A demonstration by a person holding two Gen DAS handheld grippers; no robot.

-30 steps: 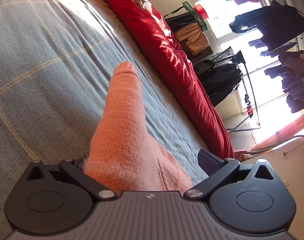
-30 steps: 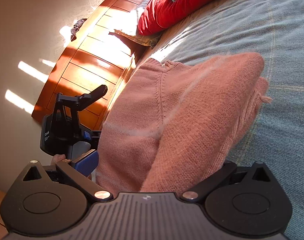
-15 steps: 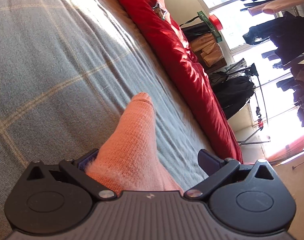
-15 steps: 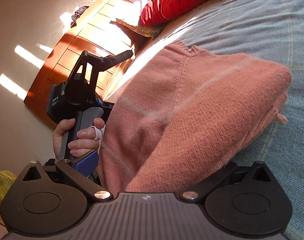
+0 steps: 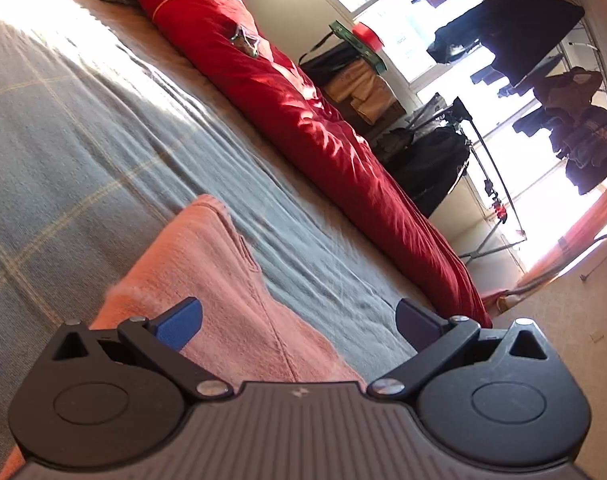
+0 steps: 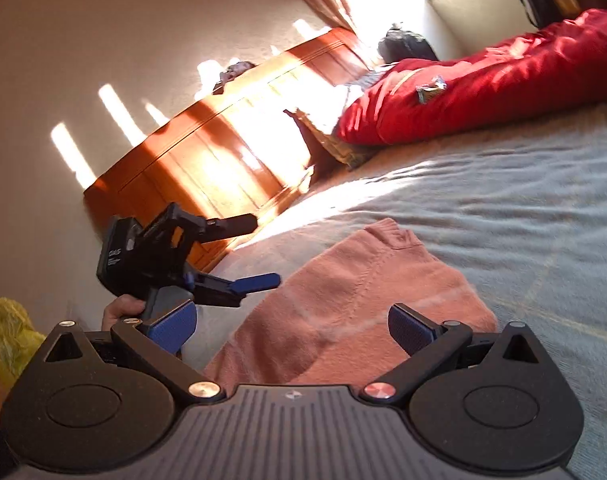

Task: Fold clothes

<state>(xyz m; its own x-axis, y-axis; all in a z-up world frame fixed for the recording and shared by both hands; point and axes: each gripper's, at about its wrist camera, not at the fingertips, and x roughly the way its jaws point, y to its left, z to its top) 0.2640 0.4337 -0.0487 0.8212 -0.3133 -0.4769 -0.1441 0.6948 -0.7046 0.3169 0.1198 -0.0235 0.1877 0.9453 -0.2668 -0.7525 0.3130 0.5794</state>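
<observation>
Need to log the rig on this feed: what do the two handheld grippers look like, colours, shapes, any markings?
Both match: black housing with a ribbed grey top, two round pivot discs, silver screws and angled black linkage arms ending in blue fingers. The left gripper shows one blue pad and one shadowed. In the right gripper view, the left one has a boxy black body with white lettering, too blurred to read, and a grey handle.

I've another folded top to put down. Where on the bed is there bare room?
Bare grey bedspread lies between the pink sweater and the red duvet. It is crowded at the near edge, where both grippers hang over the sweater.
</observation>
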